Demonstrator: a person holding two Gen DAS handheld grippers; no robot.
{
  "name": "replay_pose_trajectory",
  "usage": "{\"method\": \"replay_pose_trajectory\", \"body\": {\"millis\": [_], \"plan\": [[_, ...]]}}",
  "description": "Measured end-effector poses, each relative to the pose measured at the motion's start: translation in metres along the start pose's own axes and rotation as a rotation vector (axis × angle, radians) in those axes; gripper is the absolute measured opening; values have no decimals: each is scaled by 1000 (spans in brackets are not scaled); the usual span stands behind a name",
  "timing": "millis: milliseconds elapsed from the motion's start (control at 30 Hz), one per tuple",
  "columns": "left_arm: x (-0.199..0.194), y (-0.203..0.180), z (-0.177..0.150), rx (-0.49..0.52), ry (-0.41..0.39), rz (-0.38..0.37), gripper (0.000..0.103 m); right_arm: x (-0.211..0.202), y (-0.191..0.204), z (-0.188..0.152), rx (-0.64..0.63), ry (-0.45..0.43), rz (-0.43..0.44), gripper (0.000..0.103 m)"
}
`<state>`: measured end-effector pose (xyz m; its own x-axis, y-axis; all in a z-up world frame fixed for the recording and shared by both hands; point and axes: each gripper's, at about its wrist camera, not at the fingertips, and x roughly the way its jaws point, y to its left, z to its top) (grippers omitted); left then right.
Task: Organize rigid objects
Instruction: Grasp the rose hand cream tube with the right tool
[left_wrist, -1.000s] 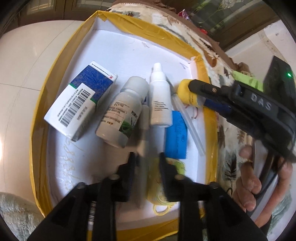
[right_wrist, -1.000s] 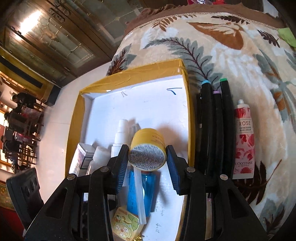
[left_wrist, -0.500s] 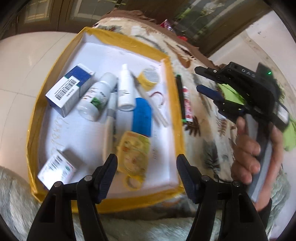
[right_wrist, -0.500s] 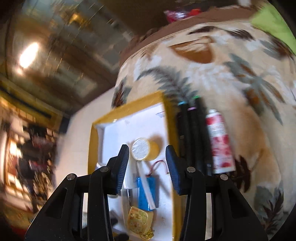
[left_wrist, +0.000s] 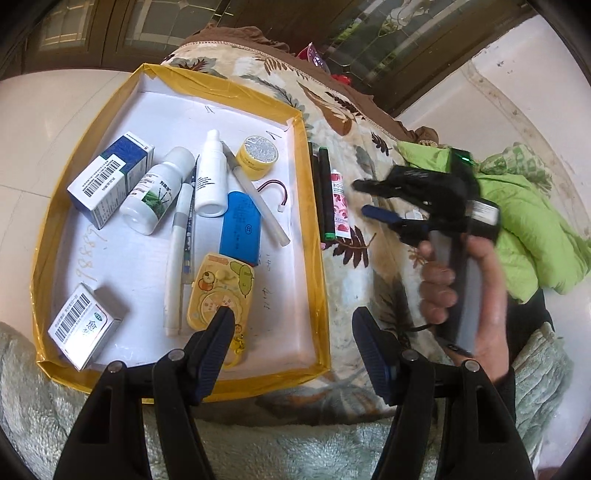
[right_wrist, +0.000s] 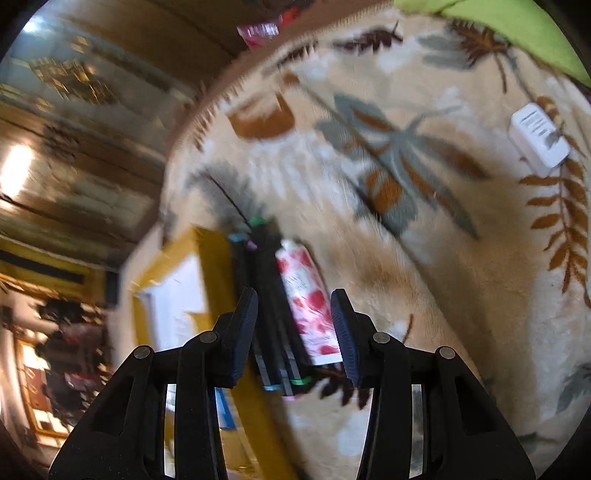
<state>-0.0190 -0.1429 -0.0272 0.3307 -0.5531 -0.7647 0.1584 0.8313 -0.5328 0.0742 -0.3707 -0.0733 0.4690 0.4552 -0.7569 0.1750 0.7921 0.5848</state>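
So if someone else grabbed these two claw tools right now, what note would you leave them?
Left gripper: open, empty, above the near edge of the yellow tray.
Right gripper: open, empty, above the black markers and the rose hand cream tube.
Done: the yellow tin, boxes, bottles, pens and blue battery pack lie in the tray.
Left: markers and tube lie on the blanket beside the tray; a white charger lies farther off.
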Motion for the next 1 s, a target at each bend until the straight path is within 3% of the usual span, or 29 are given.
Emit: {"method": "replay_pose_trajectory", "body": {"millis": [167, 667, 733, 867, 933, 1000], "plan": [[-1, 2, -1, -9, 2, 0, 66, 33, 9, 1, -83, 66, -127, 41], [-18, -6, -8, -8, -22, -19, 66, 59, 53, -10, -383, 25, -453, 41], [-16, -8, -10, -2, -20, -19, 66, 56, 47, -7, -346, 47, -450, 33], [-8, -8, -10, 3, -2, -19, 66, 37, 22, 3, -225, 74, -363, 32], [-3, -9, -8, 9, 8, -8, 66, 27, 12, 8, -186, 57, -407, 32], [1, -11, -6, 2, 12, -14, 66, 14, -7, 18, -102, 34, -356, 32]]}}
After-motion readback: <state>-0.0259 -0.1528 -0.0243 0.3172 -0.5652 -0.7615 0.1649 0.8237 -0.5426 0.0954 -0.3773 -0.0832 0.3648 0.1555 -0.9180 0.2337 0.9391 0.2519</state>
